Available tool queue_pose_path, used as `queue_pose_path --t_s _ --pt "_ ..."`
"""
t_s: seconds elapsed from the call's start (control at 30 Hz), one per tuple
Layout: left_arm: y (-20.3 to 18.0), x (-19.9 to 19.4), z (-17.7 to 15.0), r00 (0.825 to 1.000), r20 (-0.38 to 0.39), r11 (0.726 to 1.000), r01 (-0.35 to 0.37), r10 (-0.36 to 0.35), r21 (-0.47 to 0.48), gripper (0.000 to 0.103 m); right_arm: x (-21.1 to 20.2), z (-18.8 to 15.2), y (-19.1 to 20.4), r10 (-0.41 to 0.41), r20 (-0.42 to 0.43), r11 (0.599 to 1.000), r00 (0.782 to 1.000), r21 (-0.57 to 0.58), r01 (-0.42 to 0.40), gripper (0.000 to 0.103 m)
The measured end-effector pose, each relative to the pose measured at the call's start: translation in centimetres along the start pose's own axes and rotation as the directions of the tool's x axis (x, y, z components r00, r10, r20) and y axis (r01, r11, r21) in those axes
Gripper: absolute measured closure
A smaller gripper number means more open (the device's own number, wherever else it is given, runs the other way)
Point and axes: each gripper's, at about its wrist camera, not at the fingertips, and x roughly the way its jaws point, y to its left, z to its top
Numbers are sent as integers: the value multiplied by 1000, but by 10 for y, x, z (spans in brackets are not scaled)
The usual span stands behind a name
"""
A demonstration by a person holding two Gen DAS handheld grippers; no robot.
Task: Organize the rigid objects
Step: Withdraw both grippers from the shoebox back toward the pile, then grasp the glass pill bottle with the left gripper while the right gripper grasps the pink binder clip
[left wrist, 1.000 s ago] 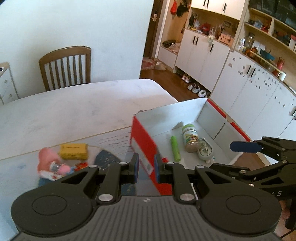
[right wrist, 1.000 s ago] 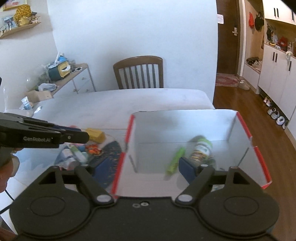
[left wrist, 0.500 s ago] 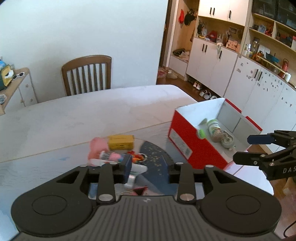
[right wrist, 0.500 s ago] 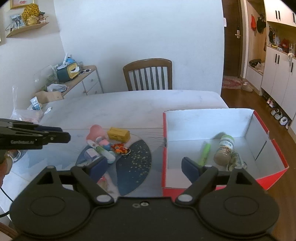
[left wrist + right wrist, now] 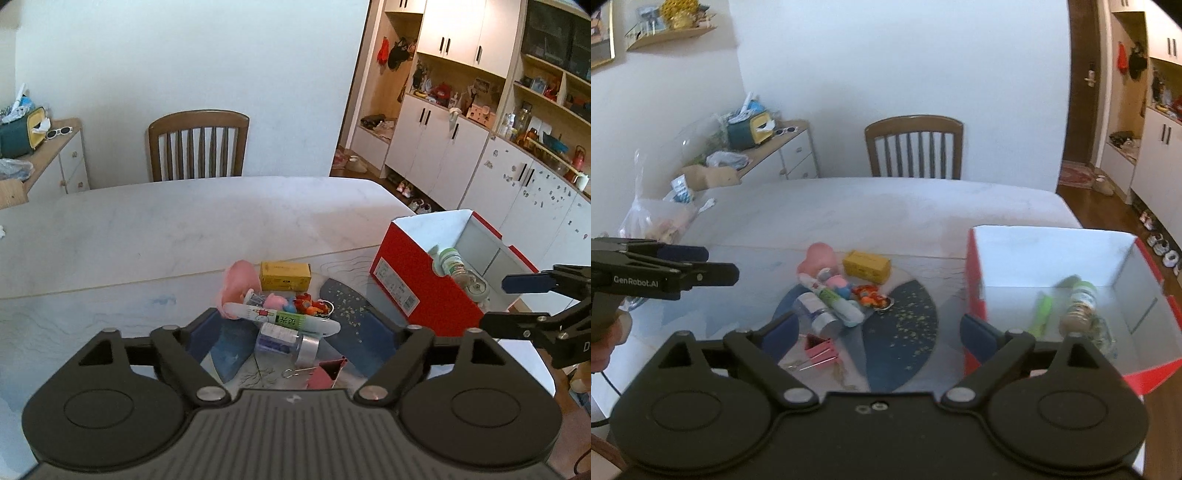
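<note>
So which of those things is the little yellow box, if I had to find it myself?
Start at the red cardboard box with the white inside on the right of the pale marble table. Left of it is a heap of small things on a dark blue mat. The small yellow rectangular box lies at the heap's far edge, beside a pink lump: the only yellow, square-cornered thing.

The left gripper point(image 5: 293, 341) is held level with its blue-padded fingers point(image 5: 202, 334) spread wide, nothing between them. The right gripper point(image 5: 882, 334) is likewise spread wide and empty. In the right wrist view, the person's left hand point(image 5: 607, 338) shows gripping the handle at the left edge.
</note>
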Motion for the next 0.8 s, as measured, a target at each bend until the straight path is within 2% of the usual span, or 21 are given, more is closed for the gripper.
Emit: queue_pose_path --t_s 0.1,0.27,0.37,0.43,0.53,0.8 --pt "9 6 -6 1000 5 1000 5 -5 -9 16 11 1 12 14 -18 999 1000 -29 -14 7" --pt "25 21 -15 1000 14 999 5 -5 -51 0 29 -3 29 45 -50 997 998 -62 -48 5" --pt "31 30 -18 999 45 998 5 -2 -63 0 41 -5 37 57 -69 995 996 -74 -62 5" --pt "34 39 -17 999 37 998 -12 14 -60 0 50 -6 42 59 -82 995 995 -82 -65 5" --pt "38 56 -16 1000 1 997 -23 23 -70 0 65 -9 47 63 -103 993 993 -92 -73 5" --pt "41 94 -29 996 -81 999 18 -21 -47 0 106 -18 59 73 -173 988 982 -119 -95 8"
